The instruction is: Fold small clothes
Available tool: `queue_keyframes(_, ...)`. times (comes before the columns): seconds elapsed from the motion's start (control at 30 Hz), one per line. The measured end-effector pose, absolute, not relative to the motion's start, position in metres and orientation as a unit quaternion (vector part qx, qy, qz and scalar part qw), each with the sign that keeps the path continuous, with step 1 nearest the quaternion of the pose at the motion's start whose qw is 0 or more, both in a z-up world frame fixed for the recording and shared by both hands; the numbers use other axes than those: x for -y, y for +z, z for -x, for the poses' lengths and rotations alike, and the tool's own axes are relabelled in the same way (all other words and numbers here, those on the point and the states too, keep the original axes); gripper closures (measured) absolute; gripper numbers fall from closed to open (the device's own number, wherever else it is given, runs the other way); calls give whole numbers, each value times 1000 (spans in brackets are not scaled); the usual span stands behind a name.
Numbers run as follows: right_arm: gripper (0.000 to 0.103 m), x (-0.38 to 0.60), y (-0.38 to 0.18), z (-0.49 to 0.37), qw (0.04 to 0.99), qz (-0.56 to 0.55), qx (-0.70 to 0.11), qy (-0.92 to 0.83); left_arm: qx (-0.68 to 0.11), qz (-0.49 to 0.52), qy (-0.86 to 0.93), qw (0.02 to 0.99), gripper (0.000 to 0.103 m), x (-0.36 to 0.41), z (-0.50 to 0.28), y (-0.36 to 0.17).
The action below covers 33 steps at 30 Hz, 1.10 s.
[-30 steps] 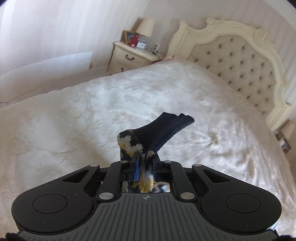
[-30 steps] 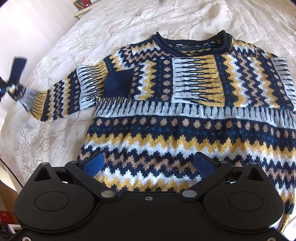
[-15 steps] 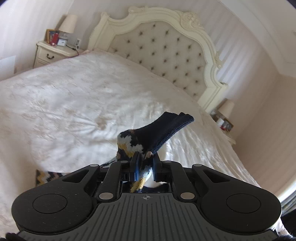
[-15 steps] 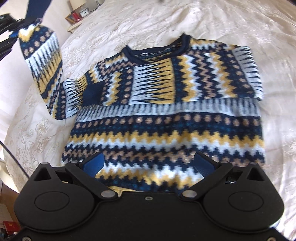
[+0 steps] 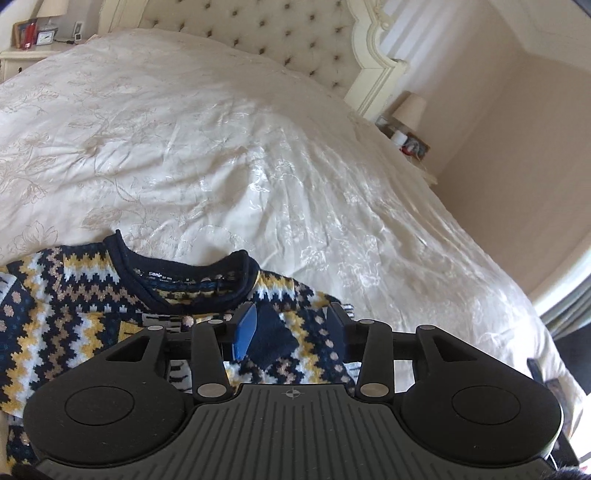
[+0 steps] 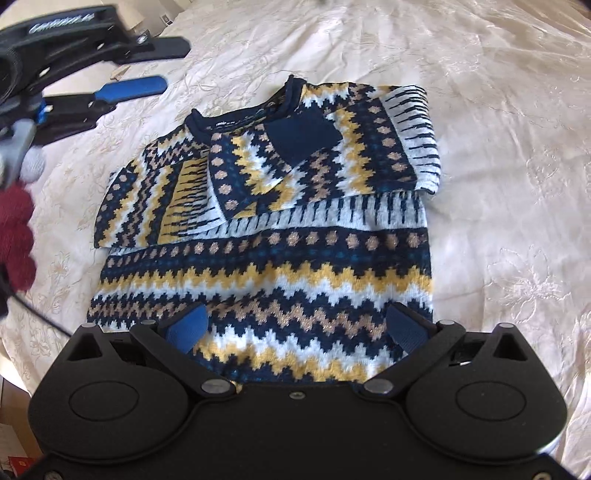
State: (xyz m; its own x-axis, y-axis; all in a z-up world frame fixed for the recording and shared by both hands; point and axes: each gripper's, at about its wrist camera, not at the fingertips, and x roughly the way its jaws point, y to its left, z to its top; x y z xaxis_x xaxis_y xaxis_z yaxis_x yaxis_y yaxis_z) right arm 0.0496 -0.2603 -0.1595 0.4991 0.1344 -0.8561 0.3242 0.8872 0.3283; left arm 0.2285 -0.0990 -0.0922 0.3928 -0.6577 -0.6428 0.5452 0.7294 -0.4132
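Observation:
A navy, yellow and white patterned sweater [image 6: 266,258] lies flat on the cream bedspread [image 6: 498,147], both sleeves folded across its chest. The left sleeve's navy cuff [image 6: 303,136] rests on top, near the collar [image 5: 177,273]. My left gripper [image 5: 291,332] hovers over that cuff [image 5: 273,339]; its jaws are opening and the pads do not press on the cloth. In the right wrist view the left gripper [image 6: 166,64] sits above and to the left of the sweater. My right gripper [image 6: 295,325] is open above the sweater's hem, with nothing held.
A tufted cream headboard [image 5: 295,33] stands at the bed's far end, with a bedside table and lamp [image 5: 410,110] to its right and another table [image 5: 33,40] at its left. A hand in a dark red glove [image 6: 14,229] holds the left gripper.
The left gripper carried the sleeve from out at the side across onto the sweater's chest and let it go, its jaws now apart. The right gripper stayed open and shifted over the hem.

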Motion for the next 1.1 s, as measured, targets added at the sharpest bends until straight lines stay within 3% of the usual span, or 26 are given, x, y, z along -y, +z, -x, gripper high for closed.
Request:
queue_keyframes(0.07,1,265,-161,-53,836,-233,-494,-58,-420,42,-359,833,56,96,-220,-94)
queue_keyframes(0.27,1,277,-160,-76,842,-245,-476,-65,-461,2,-293,837,56,54,-221,-115)
queue_keyframes(0.73,1,296,-163,-165,860,-205,-462,-65,-522,42,-158,837,56,-29,-285,-165)
queue_keyframes(0.87,16,304,-175,-190,859,-189,-473,-63,-549,46,-148,822,56,-30,-301,-186)
queue_keyframes(1.1,24,312,-197,-218,855,-177,-487,-41,-556,47,-153,815,54,-26,-305,-197)
